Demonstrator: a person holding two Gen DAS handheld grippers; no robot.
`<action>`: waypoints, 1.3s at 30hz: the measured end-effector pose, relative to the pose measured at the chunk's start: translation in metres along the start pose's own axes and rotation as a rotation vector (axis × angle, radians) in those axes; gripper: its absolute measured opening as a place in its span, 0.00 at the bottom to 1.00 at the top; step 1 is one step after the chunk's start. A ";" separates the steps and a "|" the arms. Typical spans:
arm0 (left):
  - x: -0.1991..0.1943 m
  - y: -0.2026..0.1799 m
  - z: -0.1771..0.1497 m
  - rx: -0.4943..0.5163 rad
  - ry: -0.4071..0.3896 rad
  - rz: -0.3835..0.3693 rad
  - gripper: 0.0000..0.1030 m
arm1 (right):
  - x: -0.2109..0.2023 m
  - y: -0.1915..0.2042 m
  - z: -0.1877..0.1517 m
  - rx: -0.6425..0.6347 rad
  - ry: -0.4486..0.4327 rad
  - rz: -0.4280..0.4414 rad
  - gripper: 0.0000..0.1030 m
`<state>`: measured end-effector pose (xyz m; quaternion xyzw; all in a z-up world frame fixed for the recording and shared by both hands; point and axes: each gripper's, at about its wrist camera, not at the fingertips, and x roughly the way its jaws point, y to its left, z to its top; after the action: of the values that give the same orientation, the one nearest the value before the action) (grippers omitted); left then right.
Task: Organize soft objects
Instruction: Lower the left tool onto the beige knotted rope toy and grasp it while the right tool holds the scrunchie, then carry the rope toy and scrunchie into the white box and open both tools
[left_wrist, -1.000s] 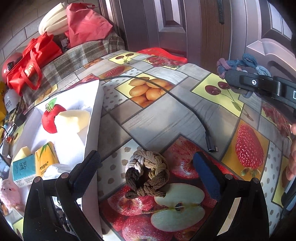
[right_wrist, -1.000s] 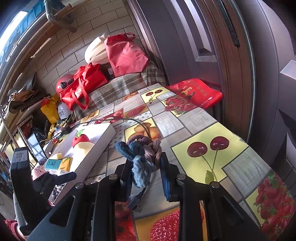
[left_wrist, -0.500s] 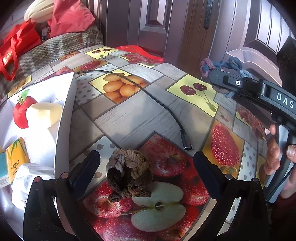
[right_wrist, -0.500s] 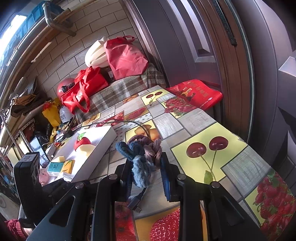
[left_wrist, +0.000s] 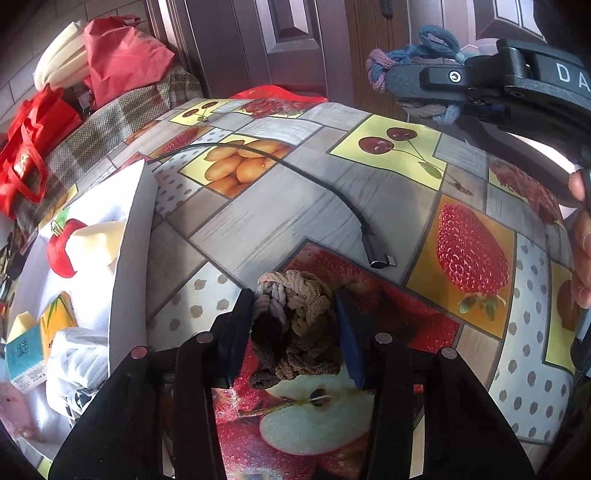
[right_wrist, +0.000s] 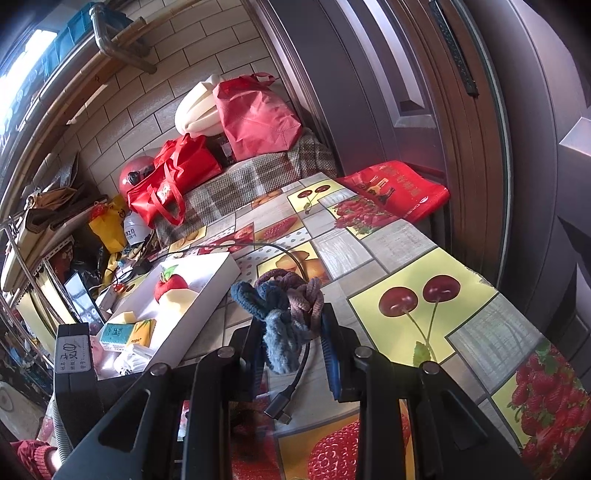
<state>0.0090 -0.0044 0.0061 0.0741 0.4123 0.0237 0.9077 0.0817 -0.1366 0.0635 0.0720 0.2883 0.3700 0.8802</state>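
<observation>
A brown and beige braided hair tie bundle (left_wrist: 295, 321) lies on the fruit-print tablecloth, and my left gripper (left_wrist: 293, 325) is shut on it, a finger against each side. My right gripper (right_wrist: 290, 328) is shut on a blue and mauve braided hair tie bundle (right_wrist: 284, 306), held above the table; it also shows in the left wrist view (left_wrist: 417, 62) at the upper right. A white box (left_wrist: 125, 236) at the left holds a red plush apple (left_wrist: 61, 247), a pale foam block and tissue packs.
A black cable with a metal plug (left_wrist: 376, 258) lies on the table between the grippers. Red bags (right_wrist: 173, 184) and a plaid cushion sit at the table's far end. A dark door (right_wrist: 406, 92) stands at the right. Cluttered shelves stand at the left.
My left gripper has moved forward over the brown bundle and closed on it. My right gripper has kept its hold on the blue bundle and stayed raised.
</observation>
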 end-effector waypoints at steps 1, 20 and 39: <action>-0.001 -0.001 -0.001 0.005 -0.009 0.010 0.35 | 0.000 0.001 0.000 -0.003 0.001 0.002 0.27; -0.079 0.082 -0.012 -0.260 -0.258 0.263 0.24 | 0.021 0.069 0.005 -0.152 0.022 0.081 0.27; -0.102 0.230 -0.063 -0.565 -0.264 0.542 0.24 | 0.104 0.175 0.016 -0.281 0.140 0.207 0.27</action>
<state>-0.1009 0.2199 0.0766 -0.0696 0.2354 0.3643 0.8983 0.0420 0.0616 0.0886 -0.0484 0.2854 0.4993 0.8167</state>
